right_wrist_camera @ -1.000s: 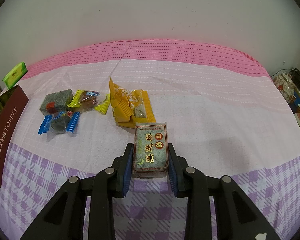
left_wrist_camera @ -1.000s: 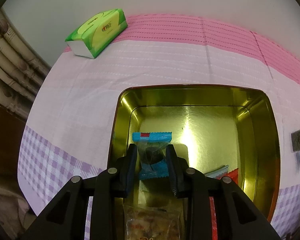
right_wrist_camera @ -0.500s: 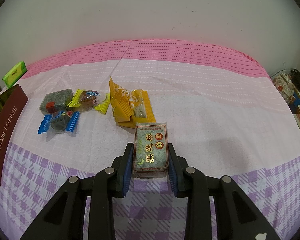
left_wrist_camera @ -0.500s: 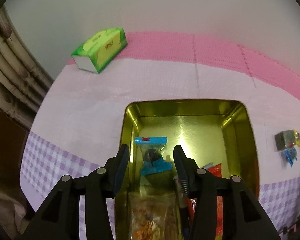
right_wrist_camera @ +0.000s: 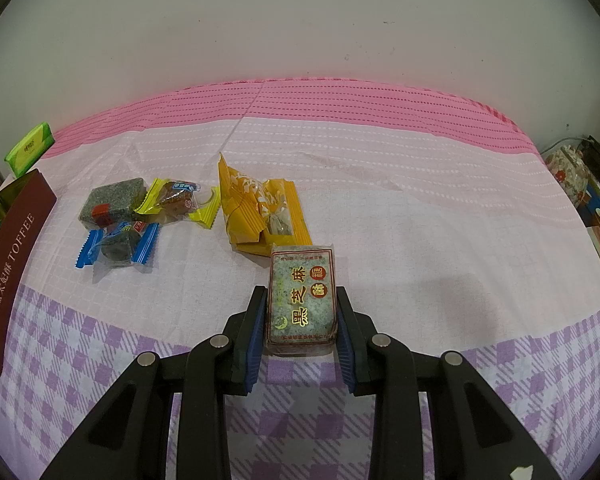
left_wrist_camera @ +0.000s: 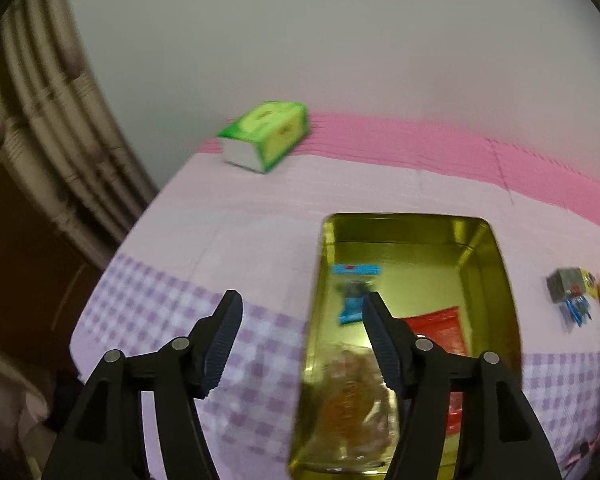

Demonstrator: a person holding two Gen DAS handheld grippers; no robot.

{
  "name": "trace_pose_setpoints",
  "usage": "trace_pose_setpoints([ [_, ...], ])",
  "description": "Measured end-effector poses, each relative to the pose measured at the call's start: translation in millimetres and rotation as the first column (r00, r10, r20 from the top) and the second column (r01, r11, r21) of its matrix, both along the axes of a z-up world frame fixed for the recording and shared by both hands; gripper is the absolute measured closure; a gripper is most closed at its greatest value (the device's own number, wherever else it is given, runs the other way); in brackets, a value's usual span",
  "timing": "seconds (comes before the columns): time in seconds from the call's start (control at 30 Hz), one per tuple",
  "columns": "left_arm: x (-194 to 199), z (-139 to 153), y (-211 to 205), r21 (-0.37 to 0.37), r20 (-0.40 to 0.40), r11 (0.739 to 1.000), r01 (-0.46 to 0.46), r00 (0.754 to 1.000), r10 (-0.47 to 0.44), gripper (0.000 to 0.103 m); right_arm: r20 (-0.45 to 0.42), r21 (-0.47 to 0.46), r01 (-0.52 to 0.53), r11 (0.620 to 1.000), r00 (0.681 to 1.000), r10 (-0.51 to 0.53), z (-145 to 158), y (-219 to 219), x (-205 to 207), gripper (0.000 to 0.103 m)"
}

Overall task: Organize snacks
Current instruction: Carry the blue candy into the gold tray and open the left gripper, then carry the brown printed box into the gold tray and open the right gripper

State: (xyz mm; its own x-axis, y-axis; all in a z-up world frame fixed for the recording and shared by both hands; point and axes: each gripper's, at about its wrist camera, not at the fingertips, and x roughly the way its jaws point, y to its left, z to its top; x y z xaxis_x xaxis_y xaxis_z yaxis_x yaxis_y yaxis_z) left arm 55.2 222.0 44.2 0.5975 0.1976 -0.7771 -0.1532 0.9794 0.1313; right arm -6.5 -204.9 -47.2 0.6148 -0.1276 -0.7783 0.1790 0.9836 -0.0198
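In the left wrist view, my left gripper (left_wrist_camera: 302, 312) is open and empty, raised above the near left rim of a gold tin (left_wrist_camera: 504, 280). Inside the tin lie a blue-wrapped candy (left_wrist_camera: 354, 294), a red packet (left_wrist_camera: 440, 330) and a clear bag of snacks (left_wrist_camera: 350, 396). In the right wrist view, my right gripper (right_wrist_camera: 301, 312) is shut on a green sesame cake packet (right_wrist_camera: 302, 300) over the cloth. Loose snacks lie beyond it: a yellow packet (right_wrist_camera: 256, 208), a yellow-wrapped candy (right_wrist_camera: 178, 200), a dark green block (right_wrist_camera: 112, 200) and a blue-wrapped candy (right_wrist_camera: 118, 244).
A green tissue pack (left_wrist_camera: 266, 134) lies at the table's far left by the wall. The tin's dark red side reading TOFFEE (right_wrist_camera: 10, 264) shows at the left edge of the right wrist view. Pipes (left_wrist_camera: 40, 120) run beside the table's left edge. Clutter (right_wrist_camera: 584, 184) stands at the far right.
My left gripper has let go of the blue-wrapped candy, which now lies in the tin, opened wide, and pulled up and back to the left. The right gripper has held still.
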Motion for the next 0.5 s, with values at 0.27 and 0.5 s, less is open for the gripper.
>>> trace_pose_setpoints([
  [0.27, -10.9, -10.2, 29.2, -0.018, -0.027, 0.997, -0.073, 0.997, 0.072, 0.036, -0.046, 0.022, 0.005, 1.000, 0.999, -0.004, 6.6, 2.1, -3.8, 0.076],
  [0.5, -13.2, -12.3, 36.2, -0.010, -0.022, 0.996, -0.090, 0.996, 0.090, 0.033, -0.013, 0.066, -0.041, 0.997, 0.999, 0.042, 34.8, 30.8, -10.2, 0.076],
])
